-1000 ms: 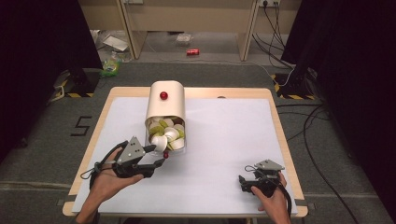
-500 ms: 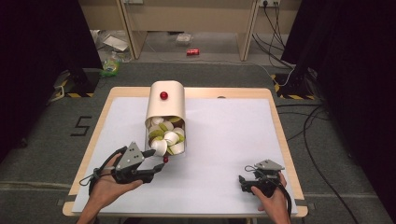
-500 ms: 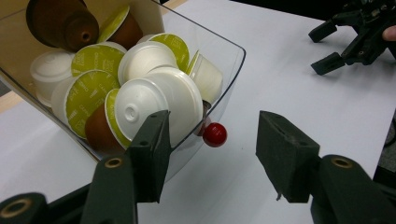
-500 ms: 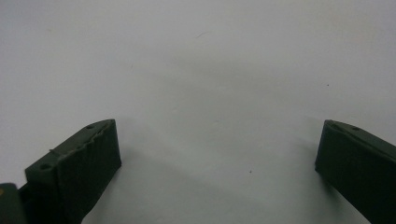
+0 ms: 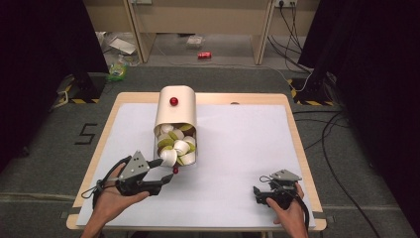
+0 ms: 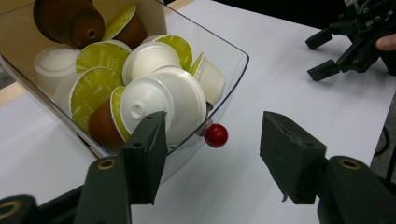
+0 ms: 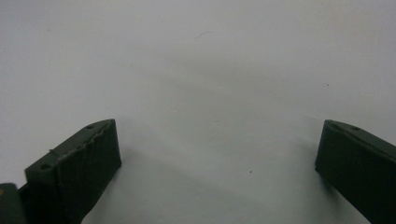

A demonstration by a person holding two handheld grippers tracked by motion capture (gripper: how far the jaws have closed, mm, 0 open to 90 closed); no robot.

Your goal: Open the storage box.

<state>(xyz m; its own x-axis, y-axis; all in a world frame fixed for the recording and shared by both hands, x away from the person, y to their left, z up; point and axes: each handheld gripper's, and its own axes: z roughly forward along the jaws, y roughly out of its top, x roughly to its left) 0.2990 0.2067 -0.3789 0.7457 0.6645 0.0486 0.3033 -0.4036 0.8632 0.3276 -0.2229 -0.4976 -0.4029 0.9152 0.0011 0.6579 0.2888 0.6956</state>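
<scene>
The left hand-held gripper (image 6: pixel 210 154), jaws just opening, stands released around the red knob (image 6: pixel 216 135) of the clear drawer (image 6: pixel 231 77), pulled out from its cream dispenser (image 5: pixel 176 106) and heaped with coffee capsules (image 6: pixel 140 88). The right hand-held gripper (image 7: pixel 219 158) rests open on the white surface (image 5: pixel 237 144).

Each hand-held tool has a black body with two blocky black jaws whose inner pads are ribbed. The left tool (image 5: pixel 166 171) and right tool (image 5: pixel 256 194) each carry a grey three-cornered top plate and a trailing black cable. Brass-coloured screws sit at the jaw pivots.
</scene>
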